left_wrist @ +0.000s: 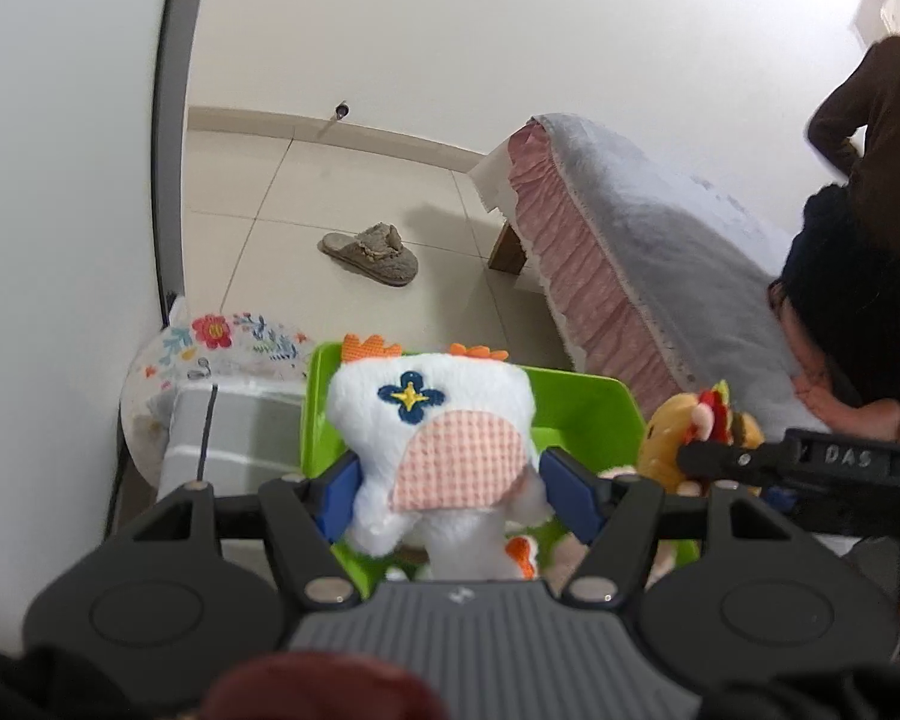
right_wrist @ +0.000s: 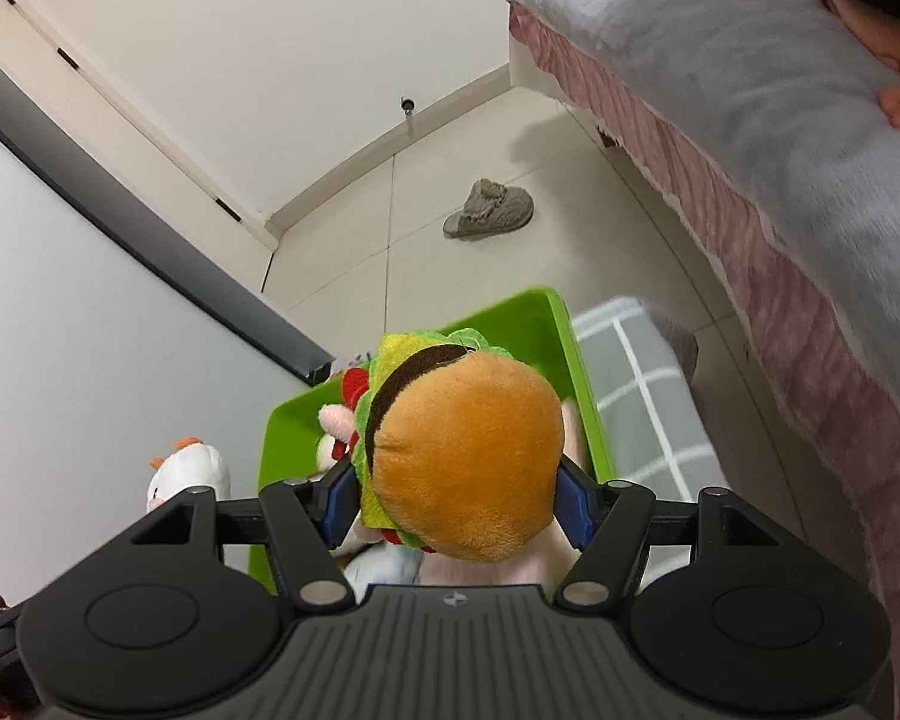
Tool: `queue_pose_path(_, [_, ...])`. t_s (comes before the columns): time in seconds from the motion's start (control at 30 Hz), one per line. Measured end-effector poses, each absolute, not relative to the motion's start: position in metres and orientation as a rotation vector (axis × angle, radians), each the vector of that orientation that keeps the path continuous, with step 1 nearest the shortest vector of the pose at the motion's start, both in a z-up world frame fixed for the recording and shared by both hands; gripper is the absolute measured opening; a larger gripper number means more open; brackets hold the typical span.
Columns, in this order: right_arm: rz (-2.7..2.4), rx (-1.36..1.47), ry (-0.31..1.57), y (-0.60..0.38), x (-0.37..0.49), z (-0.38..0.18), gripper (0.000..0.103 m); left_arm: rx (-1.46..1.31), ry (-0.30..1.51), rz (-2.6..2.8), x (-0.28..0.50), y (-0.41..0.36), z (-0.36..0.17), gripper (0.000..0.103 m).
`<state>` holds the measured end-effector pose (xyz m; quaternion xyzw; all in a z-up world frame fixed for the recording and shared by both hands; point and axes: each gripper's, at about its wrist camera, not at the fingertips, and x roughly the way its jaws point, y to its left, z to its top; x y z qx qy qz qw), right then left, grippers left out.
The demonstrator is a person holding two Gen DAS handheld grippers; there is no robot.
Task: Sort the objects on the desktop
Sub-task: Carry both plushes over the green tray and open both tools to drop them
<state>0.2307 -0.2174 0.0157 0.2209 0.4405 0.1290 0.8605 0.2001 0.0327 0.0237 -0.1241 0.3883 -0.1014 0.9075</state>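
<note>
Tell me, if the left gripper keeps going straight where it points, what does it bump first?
Probably the green bin. The left gripper already holds the white plush toy, and the bin sits right beyond it. Depth is hard to judge here.

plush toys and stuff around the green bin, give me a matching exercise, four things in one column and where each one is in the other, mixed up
Things:
1. white plush toy
2. hamburger plush
3. grey slipper
4. green bin

Places:
A. lying on the tiled floor
B. between the right gripper's fingers
C. beneath both held toys
D. between the left gripper's fingers

Pairs: 1-D, 2-B, 3-A, 4-C
</note>
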Motion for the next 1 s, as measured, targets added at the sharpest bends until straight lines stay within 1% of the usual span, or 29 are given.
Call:
queue_pose_path(0.23, [0.262,0.396,0.92,-0.203,0.262,0.009,0.065,-0.122,0.794,-0.169,0.234,0.03,0.012,0.064])
queue_pose_path(0.43, [0.254,0.326,0.922,-0.187,0.283,0.001,0.065,0.076,0.799,-0.132,0.254,0.017,-0.003,0.064])
queue_pose_path(0.7, [0.249,0.23,0.924,-0.172,0.292,-0.01,0.065,0.37,0.818,-0.137,0.256,-0.024,-0.025,0.064])
queue_pose_path(0.83, [0.251,0.212,0.935,-0.169,0.293,-0.016,0.065,0.388,0.815,-0.163,0.253,-0.037,-0.033,0.064])
queue_pose_path(1.0, [0.248,0.171,0.937,-0.167,0.29,-0.019,0.065,0.247,0.841,-0.241,0.254,-0.039,-0.033,0.064])
